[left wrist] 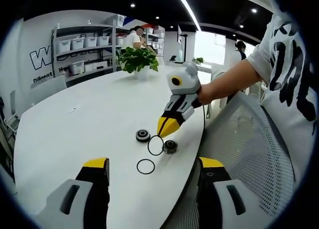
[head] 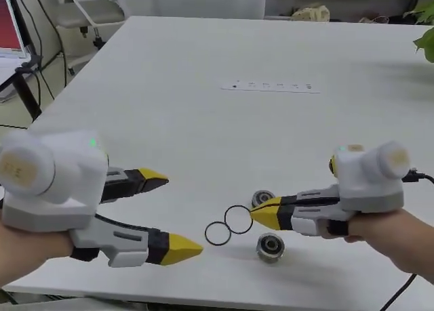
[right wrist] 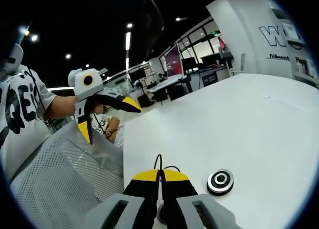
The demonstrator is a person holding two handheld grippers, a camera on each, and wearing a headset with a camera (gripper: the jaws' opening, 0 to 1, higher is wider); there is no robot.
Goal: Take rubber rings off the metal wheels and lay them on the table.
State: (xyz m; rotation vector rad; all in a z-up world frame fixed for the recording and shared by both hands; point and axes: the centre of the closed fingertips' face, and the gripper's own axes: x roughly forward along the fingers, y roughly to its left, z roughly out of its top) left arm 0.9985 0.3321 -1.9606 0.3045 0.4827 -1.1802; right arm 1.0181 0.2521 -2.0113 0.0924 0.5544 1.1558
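Note:
My right gripper [head: 258, 214] is shut on a thin black rubber ring [head: 237, 219], which juts out from its yellow tips just above the table. That ring [left wrist: 155, 145] hangs below the right gripper [left wrist: 167, 126] in the left gripper view, and it shows as a thin loop [right wrist: 159, 161] over the shut jaws [right wrist: 159, 176]. A second ring [head: 217, 233] lies flat on the table. Two metal wheels [head: 263, 199] [head: 270, 246] stand on either side of the right gripper's tips. My left gripper [head: 169, 213] is open with nothing in it, left of the rings.
The white table [head: 224, 135] stretches far ahead, with a small label strip [head: 271, 86] at its middle. A chair [head: 88, 6] stands at the far left and a plant [head: 424, 26] at the far right. A mesh chair [left wrist: 239, 139] sits at the near edge.

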